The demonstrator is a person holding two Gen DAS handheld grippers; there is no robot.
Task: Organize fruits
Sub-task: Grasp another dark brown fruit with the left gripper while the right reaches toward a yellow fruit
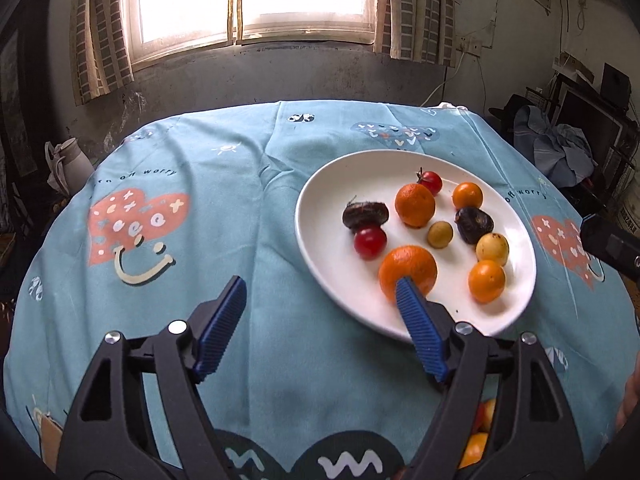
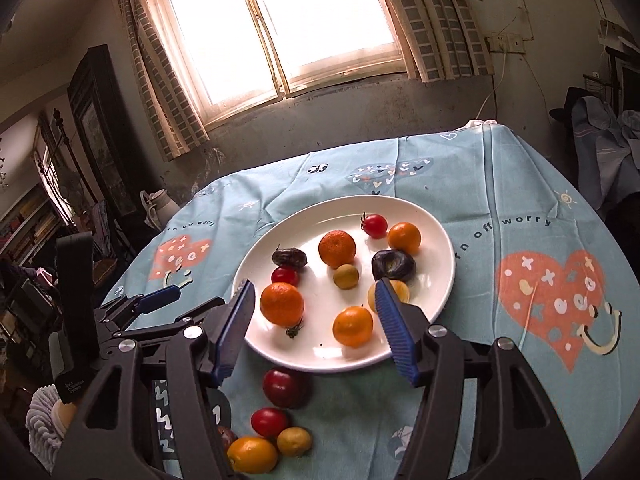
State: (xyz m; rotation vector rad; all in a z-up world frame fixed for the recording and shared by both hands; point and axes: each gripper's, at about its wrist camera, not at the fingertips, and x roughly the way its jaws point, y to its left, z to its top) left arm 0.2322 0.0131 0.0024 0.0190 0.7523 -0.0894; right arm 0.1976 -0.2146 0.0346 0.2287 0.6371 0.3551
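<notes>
Right wrist view, left to right: the left gripper point(image 2: 160, 298) at centre left, seen only in part here, stands with jaws spread and empty in its own view; the right gripper point(image 2: 316, 292), lower centre, is likewise spread and empty above the white plate point(image 2: 444, 248), which holds nine fruits. Loose fruits — dark red plum point(image 2: 285, 387), red tomato point(image 2: 270, 422), yellow citrus point(image 2: 252, 454) — lie on the tablecloth point(image 2: 500, 208) at lower centre. The step in hand appears to be fetching another; the next move calls for lowering onto the plum.
</notes>
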